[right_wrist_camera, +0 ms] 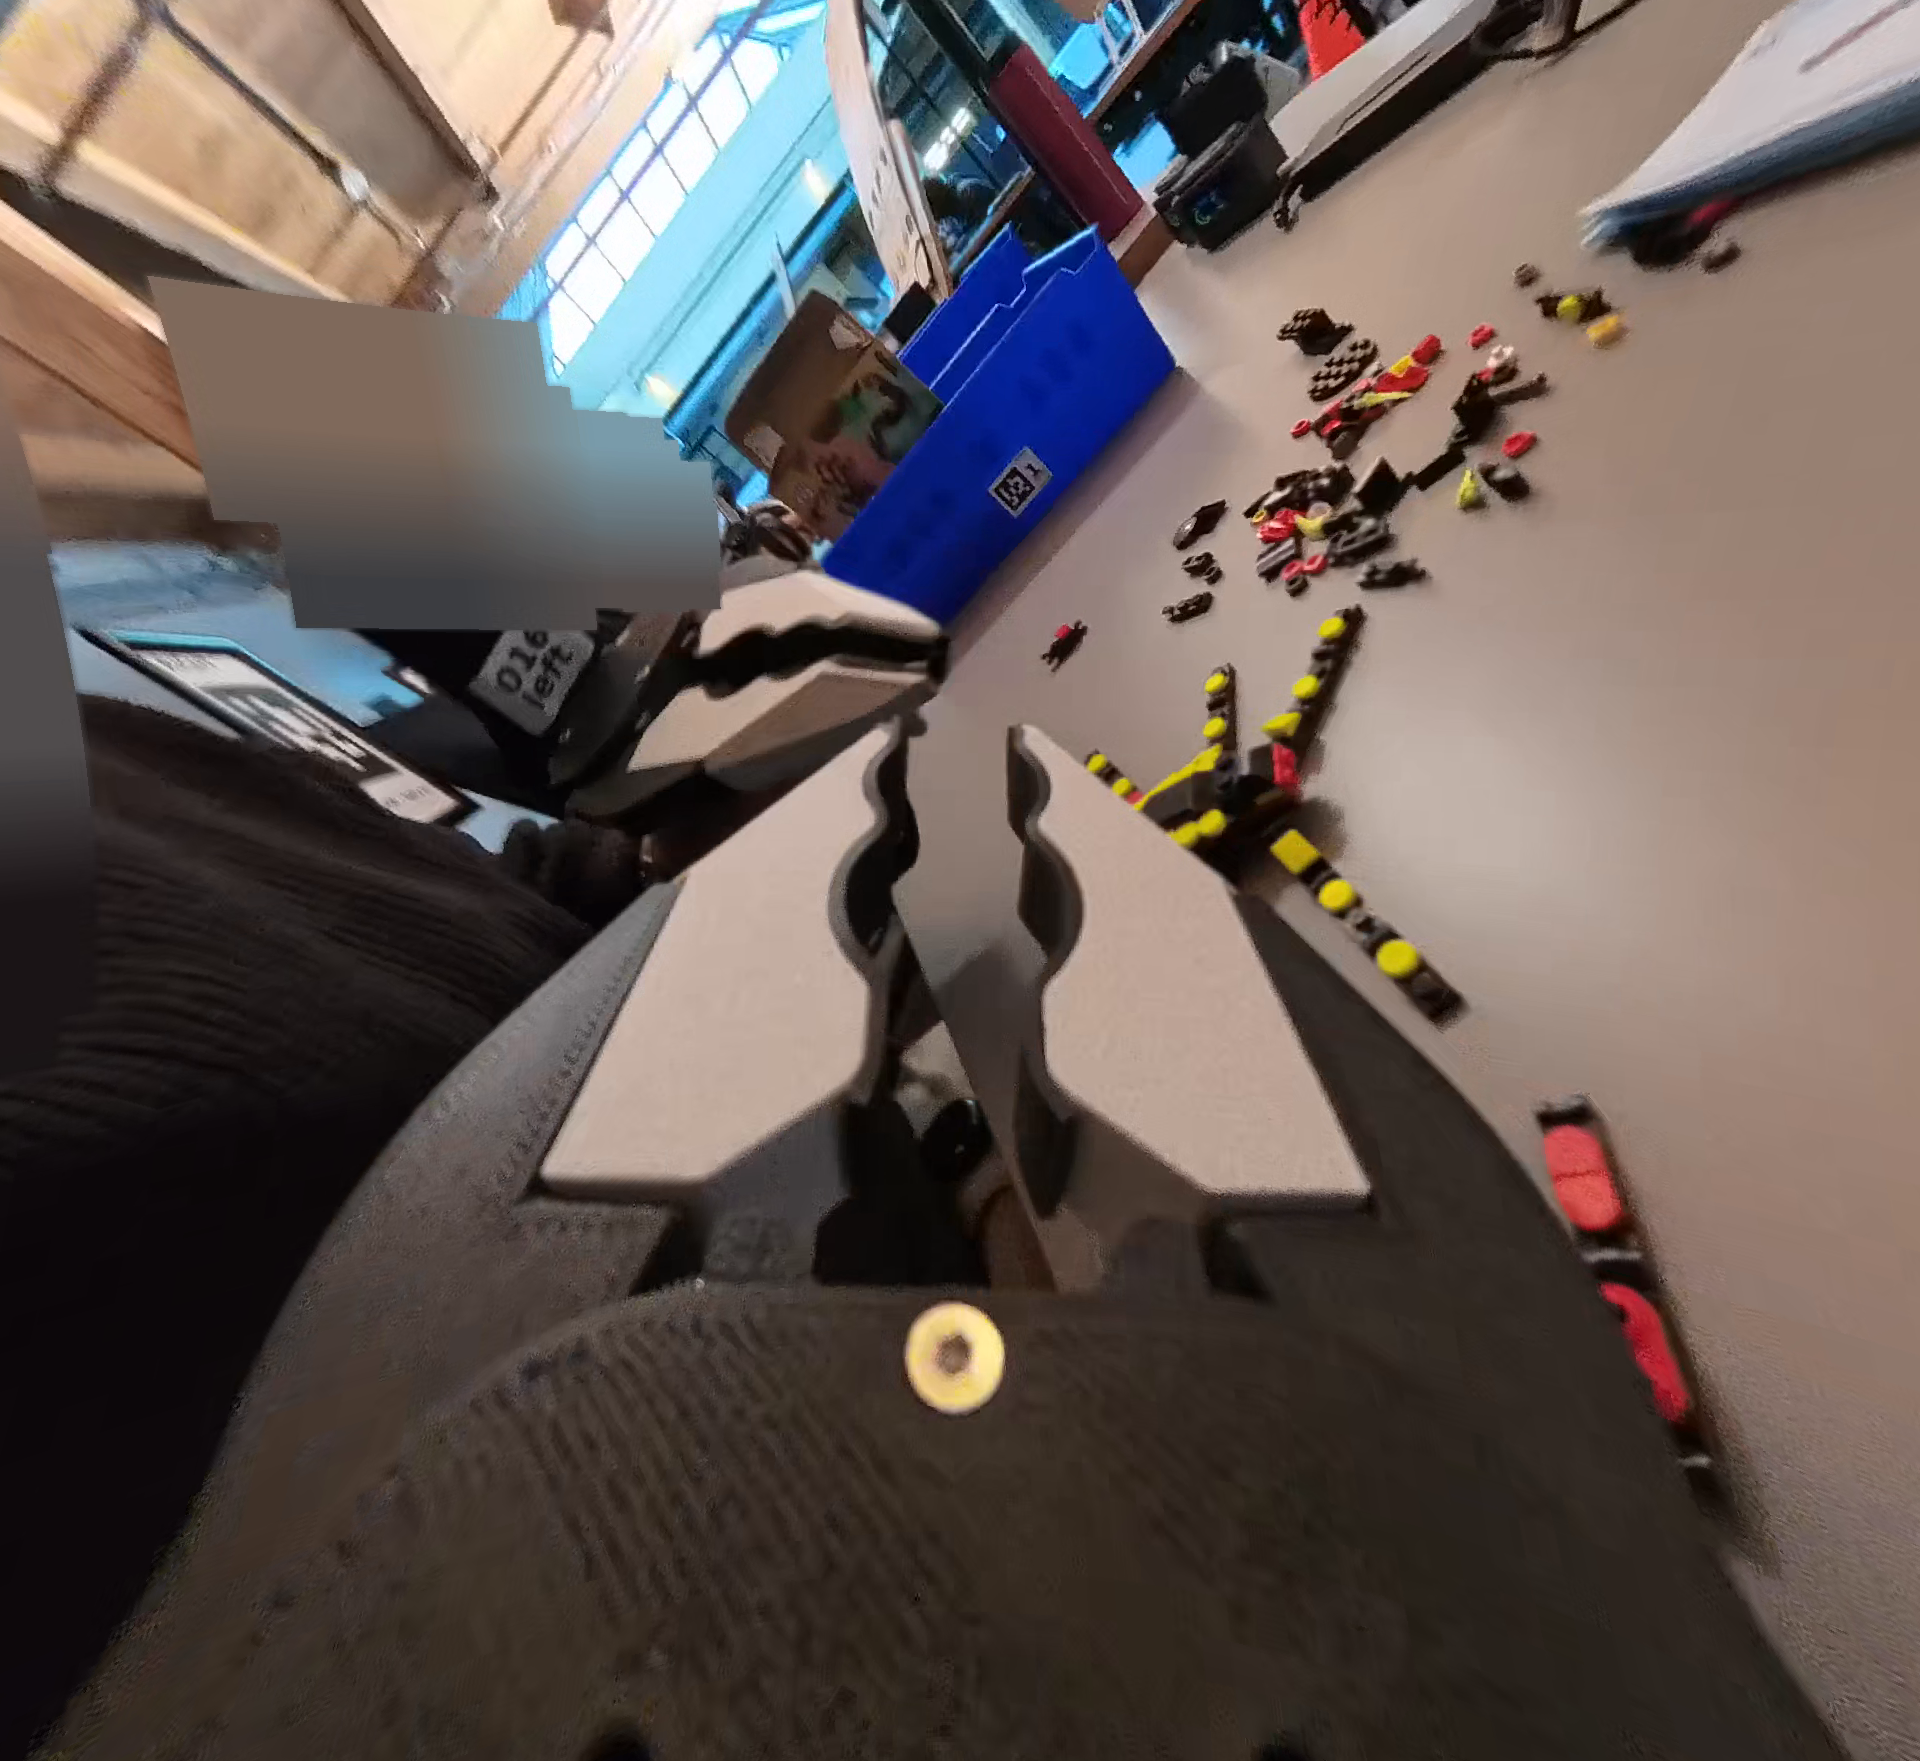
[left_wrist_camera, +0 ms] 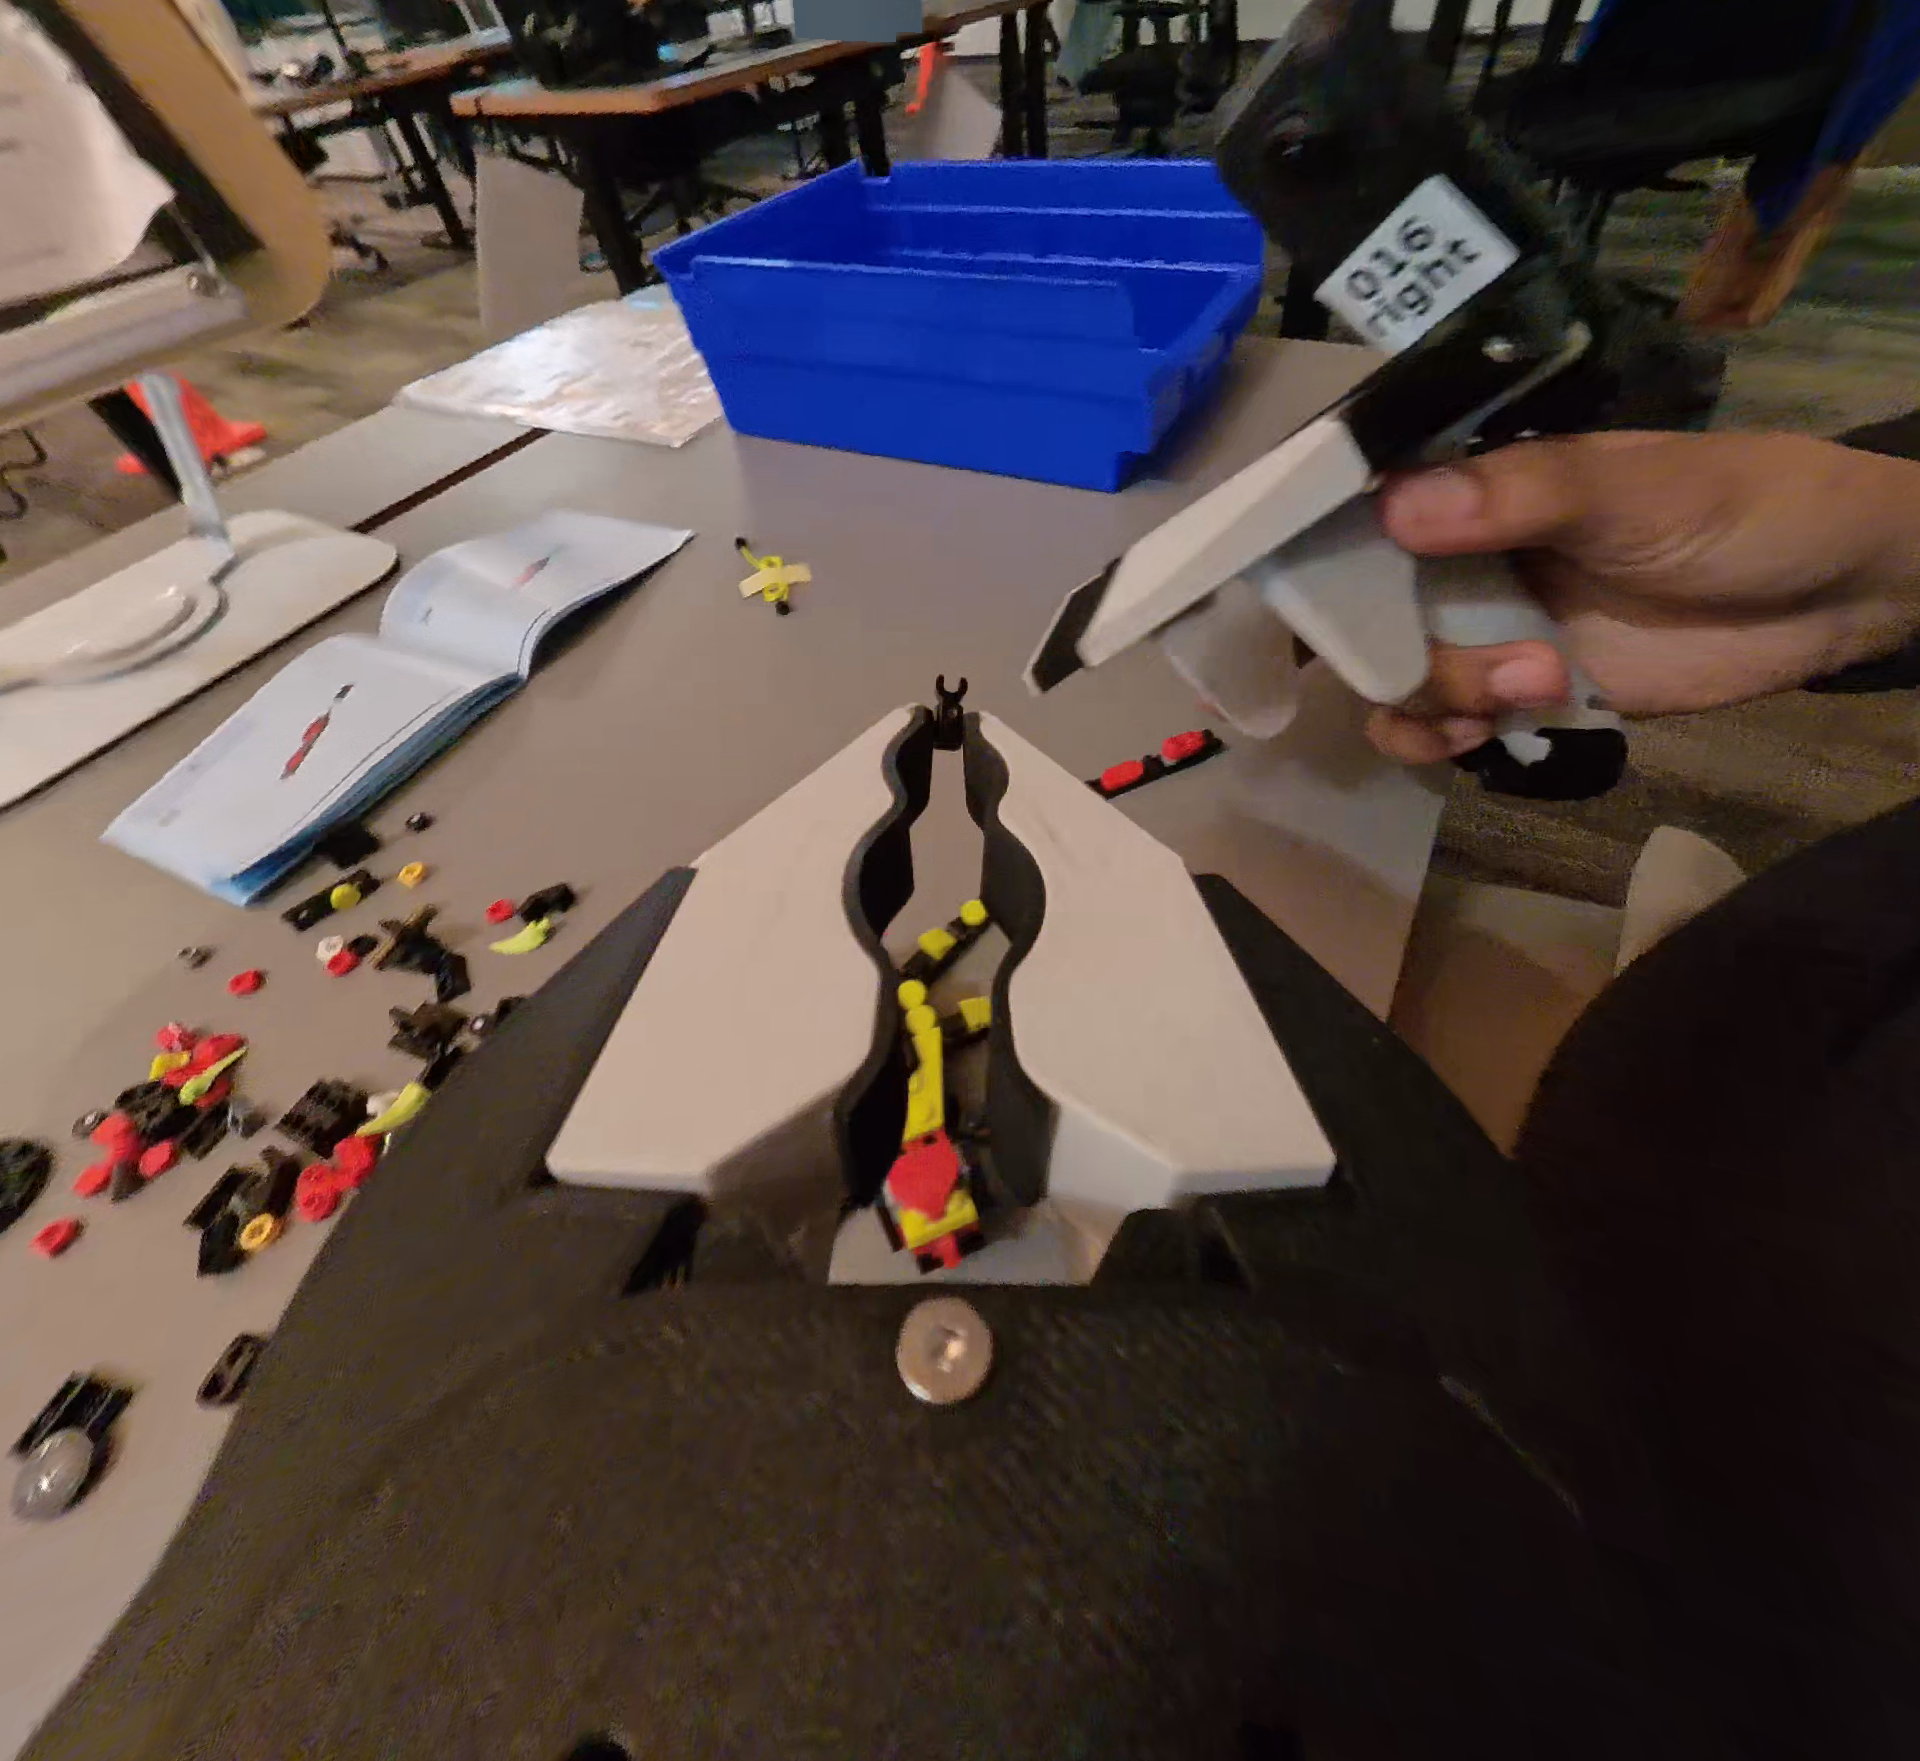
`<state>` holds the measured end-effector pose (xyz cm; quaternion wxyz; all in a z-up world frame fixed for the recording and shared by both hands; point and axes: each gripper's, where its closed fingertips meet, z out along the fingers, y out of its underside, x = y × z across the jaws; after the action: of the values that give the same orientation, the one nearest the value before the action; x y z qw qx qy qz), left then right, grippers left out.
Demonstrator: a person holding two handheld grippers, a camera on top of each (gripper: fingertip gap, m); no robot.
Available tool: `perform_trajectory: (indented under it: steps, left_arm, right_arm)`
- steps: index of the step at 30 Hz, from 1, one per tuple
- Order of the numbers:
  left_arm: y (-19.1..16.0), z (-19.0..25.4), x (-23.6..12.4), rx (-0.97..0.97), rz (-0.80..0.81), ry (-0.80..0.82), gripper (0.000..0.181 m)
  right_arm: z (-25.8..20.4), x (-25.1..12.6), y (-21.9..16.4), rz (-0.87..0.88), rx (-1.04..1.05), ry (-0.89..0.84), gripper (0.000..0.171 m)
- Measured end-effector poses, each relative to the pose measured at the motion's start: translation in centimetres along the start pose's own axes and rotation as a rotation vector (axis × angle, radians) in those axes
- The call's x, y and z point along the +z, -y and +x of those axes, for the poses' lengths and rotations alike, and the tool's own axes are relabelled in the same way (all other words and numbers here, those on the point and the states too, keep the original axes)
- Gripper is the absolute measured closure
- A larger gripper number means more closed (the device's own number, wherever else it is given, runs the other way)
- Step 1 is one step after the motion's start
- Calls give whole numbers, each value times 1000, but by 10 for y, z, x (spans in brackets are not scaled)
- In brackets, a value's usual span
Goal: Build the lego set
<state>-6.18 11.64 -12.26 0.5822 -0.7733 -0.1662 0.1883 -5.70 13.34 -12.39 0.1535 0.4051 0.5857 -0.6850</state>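
Left gripper (left_wrist_camera: 948,724) pinches a small black clip piece (left_wrist_camera: 949,701) at its tips, above the grey table (left_wrist_camera: 644,672). Right gripper (right_wrist_camera: 956,745) empty, jaws apart. Half-built model (right_wrist_camera: 1262,807) lies just beside it; loose bricks (right_wrist_camera: 1371,464) between model and blue bin (right_wrist_camera: 997,454); booklet (left_wrist_camera: 395,672) left of bin.

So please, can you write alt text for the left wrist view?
The left gripper pinches a small black clip-shaped Lego piece at its tips above a grey table. Loose red, black and yellow Lego pieces and an open instruction booklet lie left; a blue plastic bin stands behind.
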Motion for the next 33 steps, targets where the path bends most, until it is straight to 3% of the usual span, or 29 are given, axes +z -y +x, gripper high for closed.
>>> perform_trajectory:
  steps: [8,23,26,28,31,33]
  left_arm:
    - [-2,22,4,56,-13,-38,177]
    - [-7,32,5,18,-24,-78,172]
    - [-10,32,5,11,-37,-86,170]
    - [-13,30,4,5,-44,-89,170]
    - [-19,27,4,-16,-60,-97,170]
    - [-21,25,4,-38,-66,-107,171]
  right_arm:
    - [-3,-1,-3,9,141,79,156]
    - [-4,-4,-6,-58,92,94,169]
    - [22,-30,16,-76,-39,-50,168]
    - [54,-61,27,-135,-181,-259,169]
    - [97,-104,21,-318,-326,-544,168]
    - [112,-116,10,-421,-331,-617,169]
